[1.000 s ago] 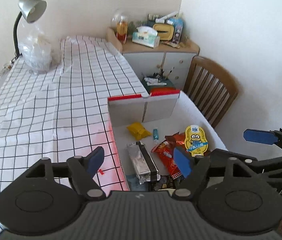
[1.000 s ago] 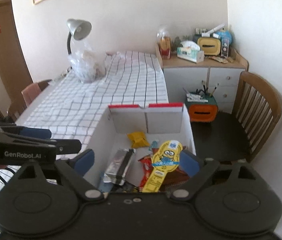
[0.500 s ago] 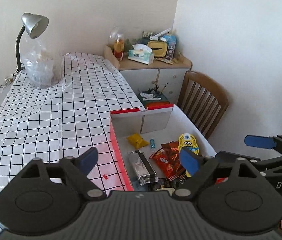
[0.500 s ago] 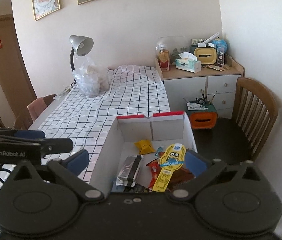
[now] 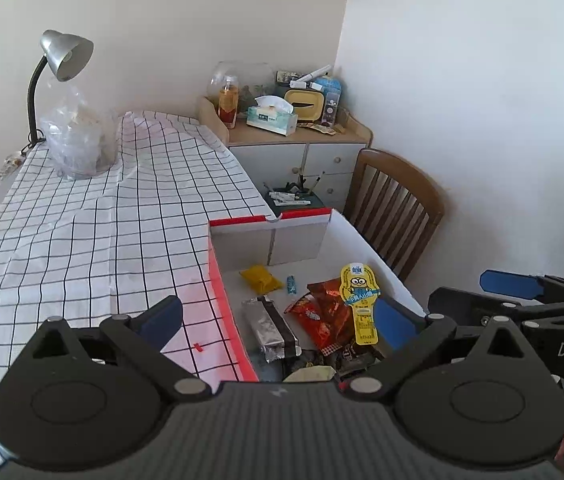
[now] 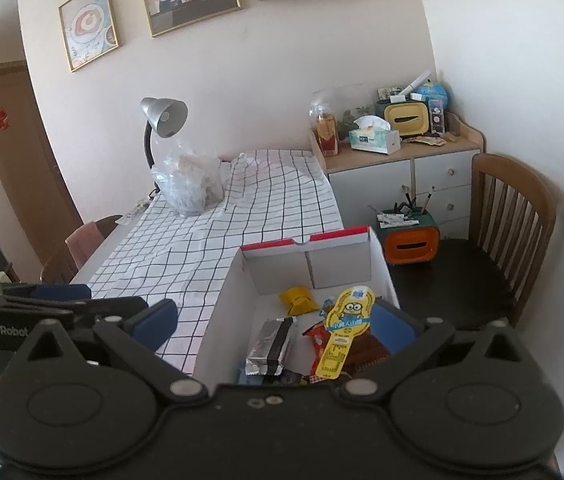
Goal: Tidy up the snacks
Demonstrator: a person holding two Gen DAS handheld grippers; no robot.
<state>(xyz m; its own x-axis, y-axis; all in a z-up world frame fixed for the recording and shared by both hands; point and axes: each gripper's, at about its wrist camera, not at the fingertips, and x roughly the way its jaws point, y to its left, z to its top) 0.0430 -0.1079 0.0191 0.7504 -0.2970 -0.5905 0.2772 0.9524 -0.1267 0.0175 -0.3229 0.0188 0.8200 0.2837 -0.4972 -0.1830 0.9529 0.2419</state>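
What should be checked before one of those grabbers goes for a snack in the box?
1. Left hand-held gripper open: ok, nothing between its blue pads.
2. Right hand-held gripper open: ok, empty too.
3. Box open on top: ok.
4. Minion packet reachable: ok, it lies on top of the red wrappers.
5. Silver bar free: ok, nothing lies over it.
6. Snacks at the box's near end: cannot tell, hidden behind the gripper bodies.

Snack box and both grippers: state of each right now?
snack box: open, snacks loose inside
yellow Minion packet: lying on the red packets
silver wrapper: flat on box floor
left gripper: open, empty
right gripper: open, empty
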